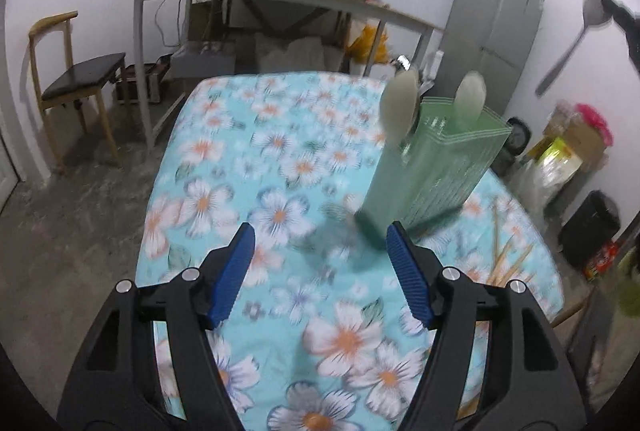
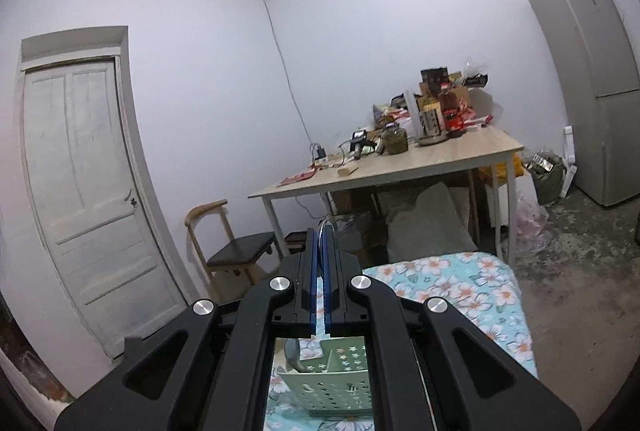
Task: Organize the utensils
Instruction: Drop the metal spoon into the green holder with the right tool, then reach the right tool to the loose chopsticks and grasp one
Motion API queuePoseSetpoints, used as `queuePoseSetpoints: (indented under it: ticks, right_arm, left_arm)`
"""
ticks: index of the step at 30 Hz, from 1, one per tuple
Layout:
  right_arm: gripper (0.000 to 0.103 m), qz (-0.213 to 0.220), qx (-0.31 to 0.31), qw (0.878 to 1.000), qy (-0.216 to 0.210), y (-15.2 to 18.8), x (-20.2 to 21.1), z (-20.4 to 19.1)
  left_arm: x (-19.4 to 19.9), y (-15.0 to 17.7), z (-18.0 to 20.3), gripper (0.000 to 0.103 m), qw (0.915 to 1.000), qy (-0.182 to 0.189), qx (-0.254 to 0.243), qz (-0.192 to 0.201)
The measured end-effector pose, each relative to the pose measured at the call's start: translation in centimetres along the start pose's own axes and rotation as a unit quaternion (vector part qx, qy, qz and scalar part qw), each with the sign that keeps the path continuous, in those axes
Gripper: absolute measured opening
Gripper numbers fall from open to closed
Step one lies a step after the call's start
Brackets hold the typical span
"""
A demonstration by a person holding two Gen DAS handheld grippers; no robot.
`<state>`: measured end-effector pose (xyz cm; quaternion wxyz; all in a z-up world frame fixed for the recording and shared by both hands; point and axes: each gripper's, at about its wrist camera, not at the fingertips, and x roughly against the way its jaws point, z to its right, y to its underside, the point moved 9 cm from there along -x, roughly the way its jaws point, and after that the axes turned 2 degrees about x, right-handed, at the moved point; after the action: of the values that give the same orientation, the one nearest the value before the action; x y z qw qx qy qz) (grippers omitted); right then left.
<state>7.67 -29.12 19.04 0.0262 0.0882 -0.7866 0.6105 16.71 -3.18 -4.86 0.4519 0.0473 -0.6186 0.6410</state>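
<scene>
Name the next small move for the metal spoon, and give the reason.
Probably carry the metal spoon, clamped by its bowl in the shut right claw, over the green holder and lower it handle first. It hangs in the air above the holder, where two pale spoons already stand. The left claw is open and empty.
</scene>
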Motion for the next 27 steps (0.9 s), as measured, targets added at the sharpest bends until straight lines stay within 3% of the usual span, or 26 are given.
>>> queuePoseSetpoints:
  ticks: [15,21,22,24,25,27]
  right_arm:
    - [0.003,-0.056,-0.03,0.998,0.009,3.1,-6.2,1.9]
    - [0.005,-0.116,-0.05,0.992,0.026,6.3,-8.5,3.4]
    - [0.011,-0.122,-0.057,0.991,0.025,6.8,-8.5,3.6]
    - [0.042,-0.119,-0.059,0.991,0.028,7.2,-8.0,3.8]
    - [0.047,-0.113,-0.058,0.991,0.031,7.1,-7.5,3.9]
    - [0.047,-0.107,-0.052,0.992,0.034,7.1,-6.5,3.9]
  left_arm:
    - [-1.3,2.0,-0.5,0.065,0.9999,-0.002,0.0,-0.01]
    - [-1.3,2.0,-0.3,0.065,0.9999,0.006,0.002,-0.008]
    - [-1.2,2.1,-0.1,0.065,0.9999,0.007,0.0,-0.007]
    - [-1.3,2.2,0.1,0.065,0.9999,0.009,-0.005,-0.009]
    - [-1.4,2.3,0.2,0.065,0.9999,0.01,-0.006,-0.011]
    - [-1.6,2.4,0.5,0.065,0.9998,0.012,-0.009,-0.015]
